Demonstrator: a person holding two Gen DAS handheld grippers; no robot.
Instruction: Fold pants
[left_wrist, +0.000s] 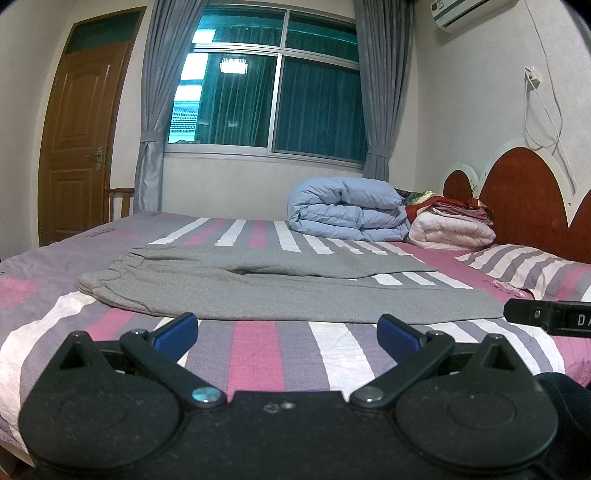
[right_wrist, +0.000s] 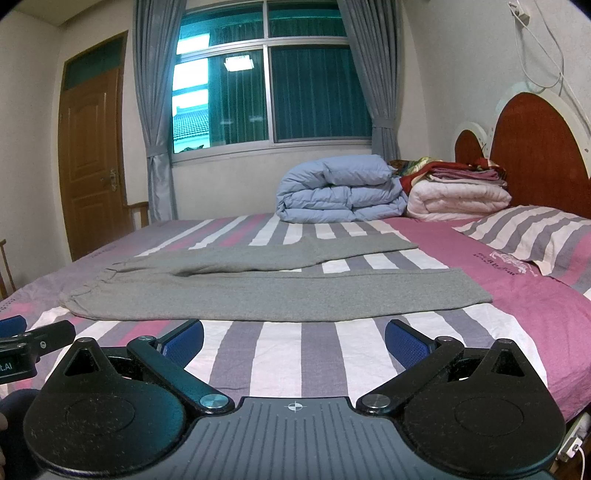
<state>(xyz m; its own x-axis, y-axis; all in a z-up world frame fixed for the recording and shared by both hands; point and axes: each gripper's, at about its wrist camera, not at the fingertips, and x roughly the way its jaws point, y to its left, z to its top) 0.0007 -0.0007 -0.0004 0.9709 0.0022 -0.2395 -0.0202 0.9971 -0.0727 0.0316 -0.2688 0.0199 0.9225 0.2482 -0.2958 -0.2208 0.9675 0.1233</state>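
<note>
left tongs (left_wrist: 287, 331): I saw them released, gripping nothing | right tongs (right_wrist: 294, 338): released too, bare | pants (right_wrist: 229, 286): lay flat on the bed (right_wrist: 295, 354) just ahead of both tongs, legs split toward the right

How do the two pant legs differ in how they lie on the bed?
The near leg lies closest to the grippers and reaches further toward the pillow; the far leg lies behind it and ends shorter. The near leg's hem rests on the pink part of the sheet, the far leg's hem on stripes. The near leg looks flat; the far leg has a fold near the crotch. Both are grey, flat on the bed, splayed apart, and untouched.
</note>
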